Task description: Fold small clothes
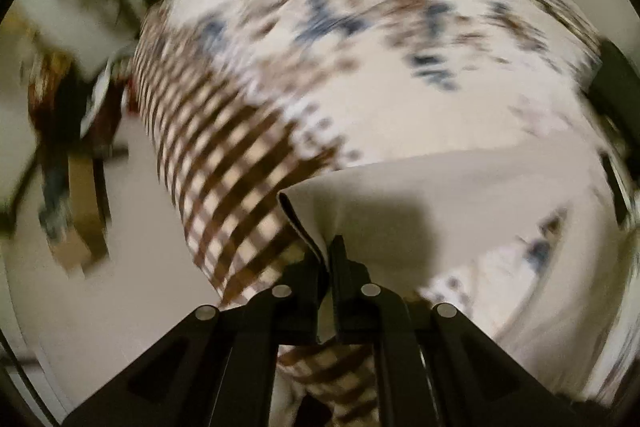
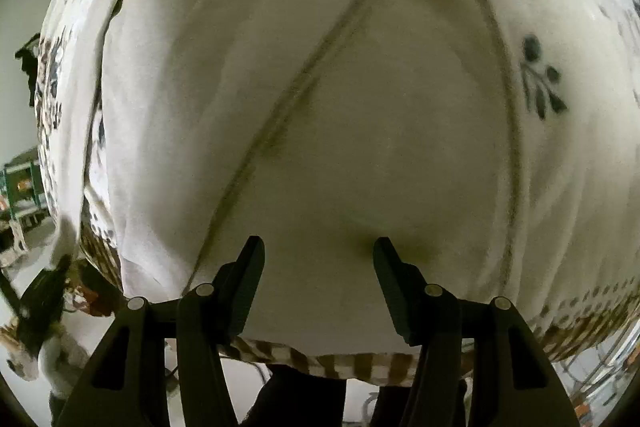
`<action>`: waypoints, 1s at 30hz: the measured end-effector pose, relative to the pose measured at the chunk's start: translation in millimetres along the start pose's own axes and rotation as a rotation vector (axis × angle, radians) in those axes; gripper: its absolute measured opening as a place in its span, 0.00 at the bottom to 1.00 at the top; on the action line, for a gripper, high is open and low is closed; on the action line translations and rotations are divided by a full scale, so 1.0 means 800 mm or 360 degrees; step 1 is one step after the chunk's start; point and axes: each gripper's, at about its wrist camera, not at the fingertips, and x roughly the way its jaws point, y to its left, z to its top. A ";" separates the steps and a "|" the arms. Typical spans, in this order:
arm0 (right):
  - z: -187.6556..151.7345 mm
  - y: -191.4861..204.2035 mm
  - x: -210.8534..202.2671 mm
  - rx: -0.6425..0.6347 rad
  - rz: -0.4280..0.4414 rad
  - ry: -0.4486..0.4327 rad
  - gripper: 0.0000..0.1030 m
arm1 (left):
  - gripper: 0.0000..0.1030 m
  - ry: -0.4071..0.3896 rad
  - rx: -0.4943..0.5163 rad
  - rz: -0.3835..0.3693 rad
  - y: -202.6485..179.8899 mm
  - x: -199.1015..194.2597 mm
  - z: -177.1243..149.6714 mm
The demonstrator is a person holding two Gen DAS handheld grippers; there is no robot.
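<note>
A plain cream garment (image 1: 460, 203) lies on a table covered with a white cloth printed with blue and brown flowers (image 1: 360, 27) and a brown checked border (image 1: 224, 155). My left gripper (image 1: 329, 259) is shut on the garment's hemmed edge near the table's left side; the view is blurred by motion. In the right wrist view the cream garment (image 2: 320, 87) fills the frame, with a seam running diagonally across it. My right gripper (image 2: 318, 255) is open just above the garment, with nothing between its fingers.
The table's checked border hangs over the near edge (image 2: 360, 363). Cluttered shelves and furniture (image 1: 80, 107) stand beyond the table's left side over a pale floor. A green rack (image 2: 20, 187) shows at far left in the right wrist view.
</note>
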 end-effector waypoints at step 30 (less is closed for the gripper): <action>-0.070 -0.252 -0.101 0.0427 0.0241 -0.0163 0.57 | 0.87 0.0394 0.1462 -0.0669 -0.339 -0.067 -0.240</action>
